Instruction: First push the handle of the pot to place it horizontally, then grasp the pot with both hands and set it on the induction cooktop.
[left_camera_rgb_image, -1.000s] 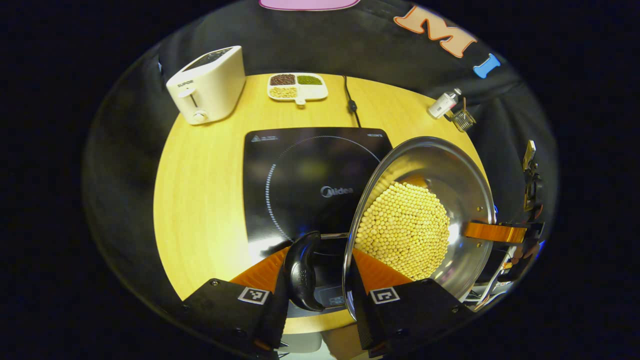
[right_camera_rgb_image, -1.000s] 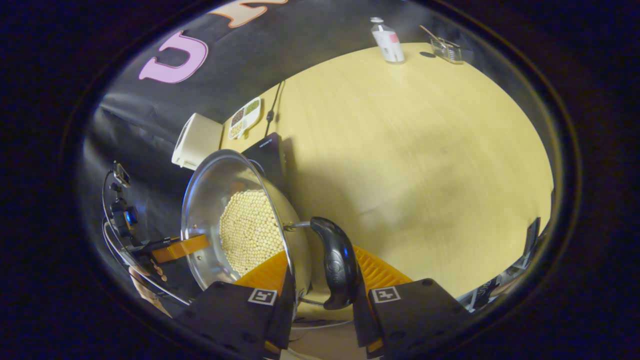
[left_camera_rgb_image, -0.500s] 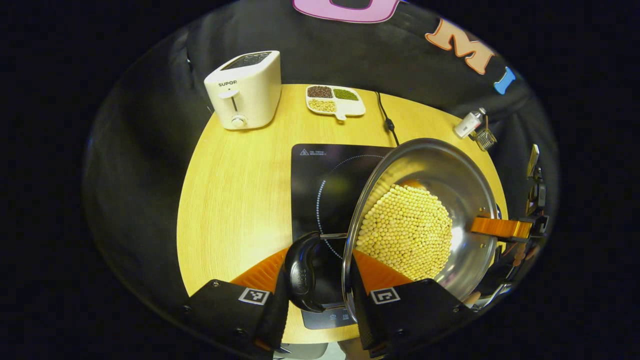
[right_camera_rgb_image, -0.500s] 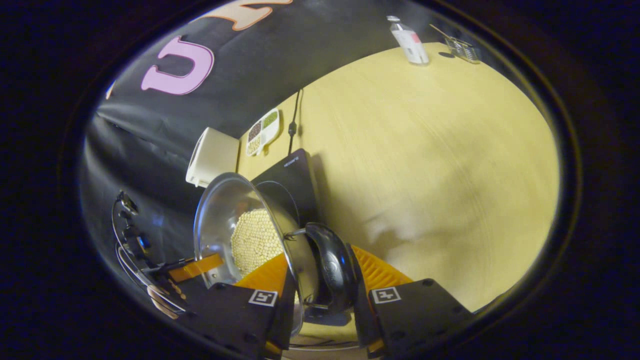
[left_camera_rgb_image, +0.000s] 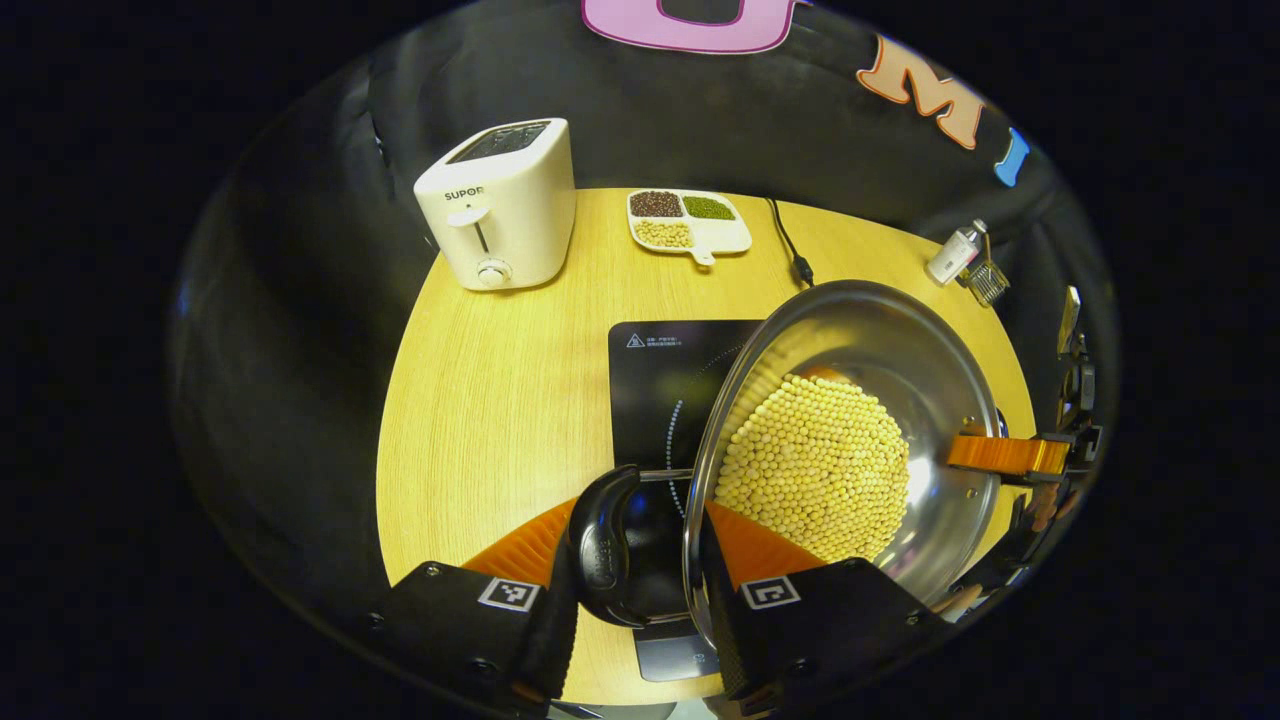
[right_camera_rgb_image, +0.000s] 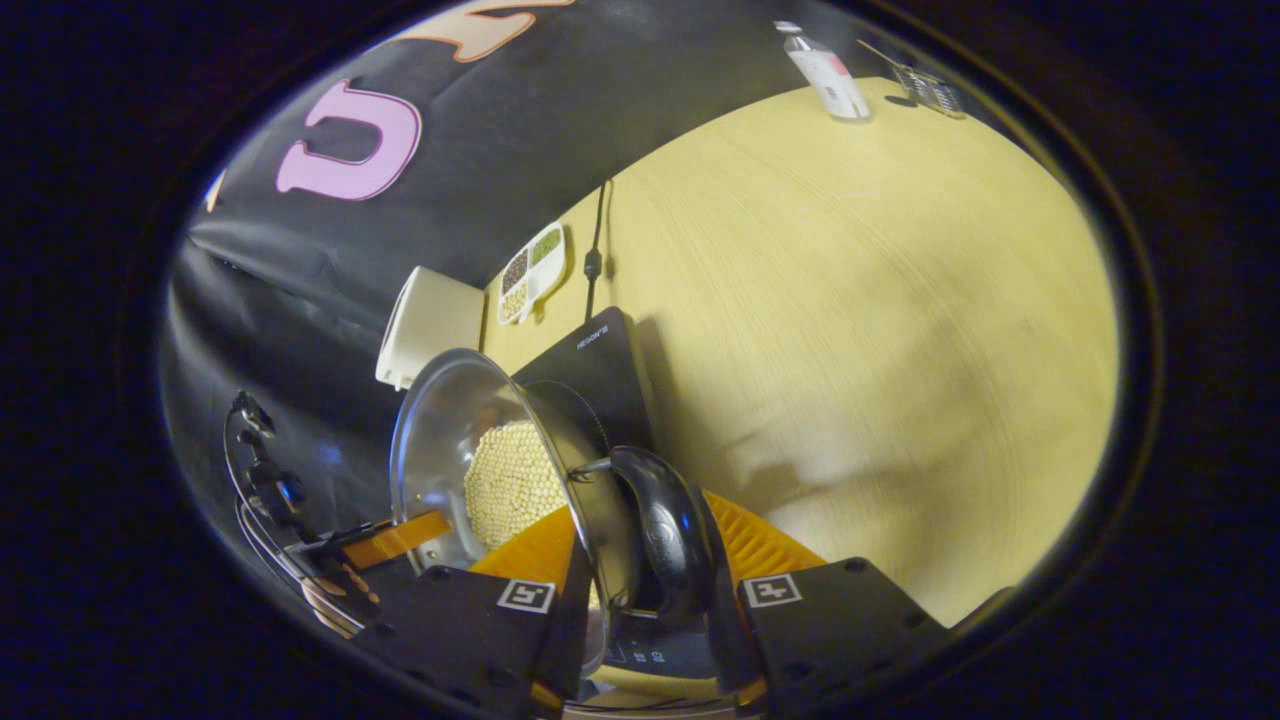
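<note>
pot (left_camera_rgb_image: 880, 350) covers most of cooktop (left_camera_rgb_image: 660, 370)

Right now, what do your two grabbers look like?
The left gripper and right gripper look alike. Each has two wedge-shaped fingers with ribbed faces, set on blocky bases. Every base carries a small square black-and-white marker. In the right gripper view, thin cables loop around the left gripper farther off.

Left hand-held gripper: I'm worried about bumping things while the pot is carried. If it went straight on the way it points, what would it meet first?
Probably the induction cooktop, lying ahead beyond the pot whose handle the left hand-held gripper grips. Depth is unclear, so it may pass above.
</note>
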